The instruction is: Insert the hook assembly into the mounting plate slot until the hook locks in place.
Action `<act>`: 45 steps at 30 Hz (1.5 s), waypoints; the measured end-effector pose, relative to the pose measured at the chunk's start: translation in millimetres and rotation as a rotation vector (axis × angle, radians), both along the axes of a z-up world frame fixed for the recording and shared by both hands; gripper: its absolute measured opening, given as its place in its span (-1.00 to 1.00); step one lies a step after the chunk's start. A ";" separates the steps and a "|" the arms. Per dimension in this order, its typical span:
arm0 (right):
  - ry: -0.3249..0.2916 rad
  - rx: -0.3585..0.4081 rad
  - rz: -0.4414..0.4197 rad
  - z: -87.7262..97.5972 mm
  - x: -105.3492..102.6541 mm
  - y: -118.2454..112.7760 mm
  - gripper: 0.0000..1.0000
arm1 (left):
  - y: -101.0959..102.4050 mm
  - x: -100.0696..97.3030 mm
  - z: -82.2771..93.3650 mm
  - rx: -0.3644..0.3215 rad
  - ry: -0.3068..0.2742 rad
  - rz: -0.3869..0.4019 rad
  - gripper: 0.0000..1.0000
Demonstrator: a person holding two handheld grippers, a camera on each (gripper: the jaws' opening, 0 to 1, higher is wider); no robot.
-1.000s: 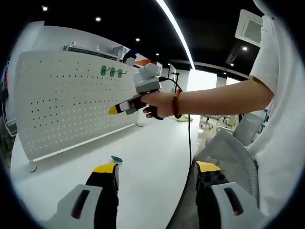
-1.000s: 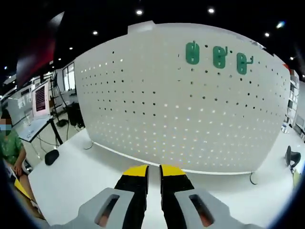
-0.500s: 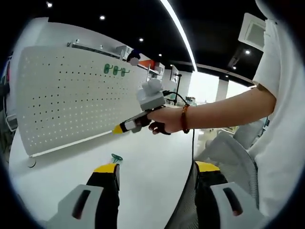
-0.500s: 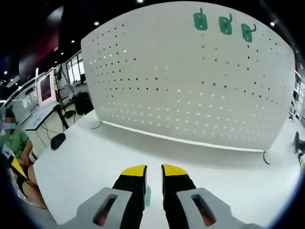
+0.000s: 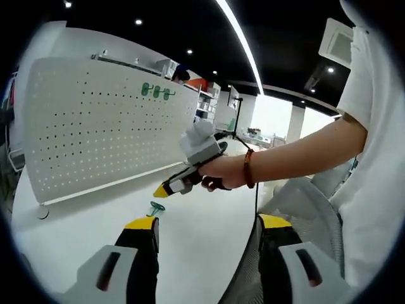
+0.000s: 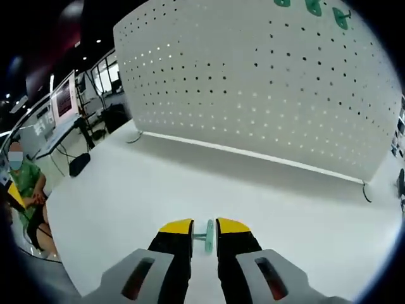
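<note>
Over the last second the right gripper [image 6: 204,227] had dropped from facing the pegboard [image 5: 95,126] toward the white table [image 6: 126,202], and its yellow-tipped jaws now stood on either side of the loose green hook [image 6: 207,236]. The jaws sat close together with the hook in the narrow gap between them; whether they were already pressing on it could not be told. In the left gripper view the same descent showed: the person's hand [image 5: 218,174] had lowered that gripper's tip until it hung just above the hook [image 5: 155,207], which lay out on the open table, well forward of the pegboard's foot.

This meant the pick-up was about to happen, and insertion had not begun. Three green hooks [image 5: 157,91] already hung near the board's top edge, toward its right end.

The left gripper [image 5: 205,223] held nothing, its jaws spread wide apart above the table's near edge.

No brand, label or readable writing appeared on the board, the hooks or the grippers.
</note>
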State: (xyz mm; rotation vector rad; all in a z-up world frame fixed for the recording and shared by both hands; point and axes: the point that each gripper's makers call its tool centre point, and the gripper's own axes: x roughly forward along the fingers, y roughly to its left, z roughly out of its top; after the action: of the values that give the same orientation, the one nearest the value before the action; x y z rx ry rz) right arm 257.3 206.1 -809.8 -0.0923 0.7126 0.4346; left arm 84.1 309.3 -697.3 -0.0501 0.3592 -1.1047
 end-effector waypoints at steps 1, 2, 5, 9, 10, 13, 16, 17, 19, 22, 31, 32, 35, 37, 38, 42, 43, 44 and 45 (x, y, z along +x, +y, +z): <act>0.012 -0.009 0.003 -3.8 -1.1 -0.4 -0.74 | 0.1 0.0 0.0 0.001 0.000 0.000 0.28; 0.016 -0.011 0.002 -6.0 -1.6 -0.4 -0.74 | 0.4 -0.1 0.0 0.002 0.001 -0.001 0.28; 0.049 -0.048 0.021 -15.9 -4.8 -1.6 -0.75 | 1.8 -0.2 0.7 0.006 -0.001 -0.001 0.28; 0.069 -0.027 0.010 -20.1 -4.5 0.5 -0.77 | 5.1 2.0 -0.5 0.012 0.002 0.005 0.27; 0.073 -0.028 0.015 -21.3 -4.7 1.5 -0.79 | 5.8 2.7 -0.3 0.012 0.002 0.007 0.27; 0.087 -0.052 0.023 -26.0 -5.4 0.4 -0.79 | 6.4 4.2 0.7 0.012 0.000 0.010 0.27; 0.094 -0.051 0.013 -28.7 -3.4 -2.8 -0.79 | 6.7 5.1 1.3 0.011 -0.001 0.016 0.26; 0.101 -0.057 0.015 -30.7 -3.4 -3.5 -0.79 | 6.7 5.0 1.3 0.010 0.000 0.018 0.26; 0.112 -0.063 0.014 -33.4 -3.7 -5.0 -0.79 | 6.4 4.0 0.5 0.011 0.003 0.018 0.26; 0.114 -0.064 0.011 -33.8 -3.1 -6.5 -0.79 | 6.6 2.9 -1.9 0.015 0.007 0.017 0.26; 0.150 -0.067 0.026 -42.4 -4.2 -6.6 -0.89 | 9.8 5.0 -0.4 0.006 0.012 0.034 0.26; 0.152 -0.065 0.023 -42.5 -3.8 -6.8 -0.89 | 10.5 5.4 -0.6 0.007 0.011 0.035 0.26; 0.156 -0.057 0.026 -42.4 -3.3 -5.2 -0.90 | 11.7 5.8 -0.4 0.003 0.015 0.041 0.26; 0.161 -0.047 0.016 -41.9 -2.9 -5.5 -0.95 | 11.8 5.6 -0.4 0.005 0.013 0.042 0.26; 0.161 -0.045 0.007 -41.7 -2.6 -6.2 -0.97 | 11.8 5.4 -0.4 0.006 0.013 0.042 0.26; 0.162 -0.054 0.017 -40.6 -5.1 -5.0 -0.98 | 10.3 5.0 0.5 -0.001 0.015 0.043 0.26; 0.161 -0.048 0.011 -39.7 -5.5 -5.3 -0.98 | 9.8 4.9 0.5 0.001 0.014 0.042 0.26; 0.158 -0.039 0.006 -38.3 -5.5 -5.1 -0.98 | 9.3 4.8 0.6 0.003 0.013 0.040 0.26; 0.154 -0.035 0.004 -37.1 -5.5 -5.2 -0.98 | 9.0 4.9 0.8 0.002 0.012 0.041 0.26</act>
State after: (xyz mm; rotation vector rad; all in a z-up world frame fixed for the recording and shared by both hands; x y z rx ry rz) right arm 251.8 201.0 -846.9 -0.0934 0.8722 0.4362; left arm 89.0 318.3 -696.5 -0.0616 0.3688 -1.0642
